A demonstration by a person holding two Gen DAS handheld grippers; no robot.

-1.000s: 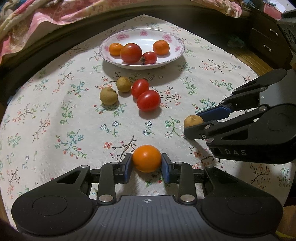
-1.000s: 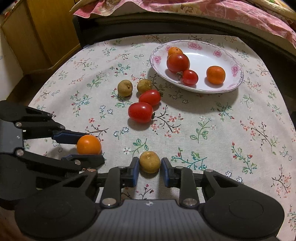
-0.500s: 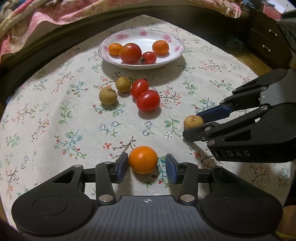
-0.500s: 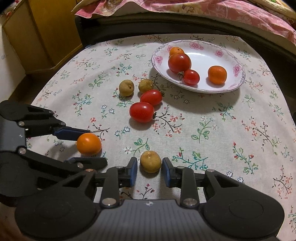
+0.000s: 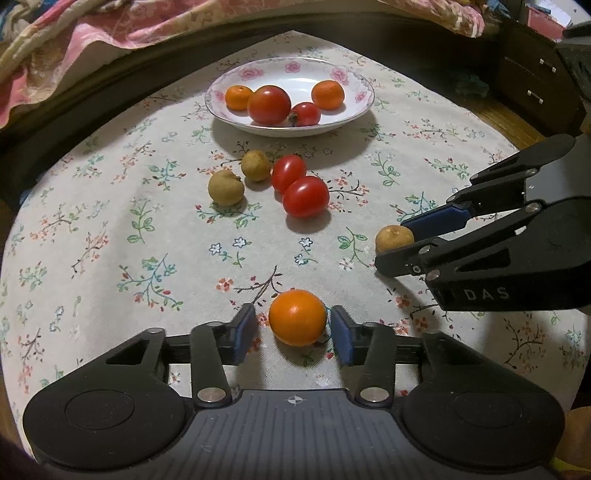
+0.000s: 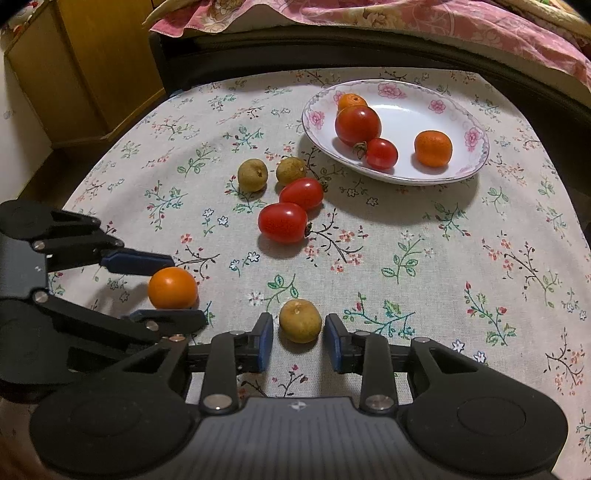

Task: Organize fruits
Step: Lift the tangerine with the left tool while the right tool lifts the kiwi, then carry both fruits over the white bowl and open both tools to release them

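Landmark: the floral plate (image 5: pixel 364 96).

Left gripper (image 5: pixel 293 328): jaws apart, straddling the orange fruit (image 5: pixel 297 317) on the cloth, well short of the plate. No pad contact visible.

Right gripper (image 6: pixel 298 333): jaws also apart around the brown fruit (image 6: pixel 300 320), nearer the plate's right side; gaps narrow, and whether a pad grazes it is hard to tell.

Judgement: both fruits sit loose. To grasp well, centre each fruit between the pads, close gently at its widest part, lift straight, then carry toward the plate.

Home bedroom: bed w/ pink quilt (image 6: pixel 406 18), floral tablecloth (image 6: pixel 443 258), wood cabinet (image 6: pixel 92 66).
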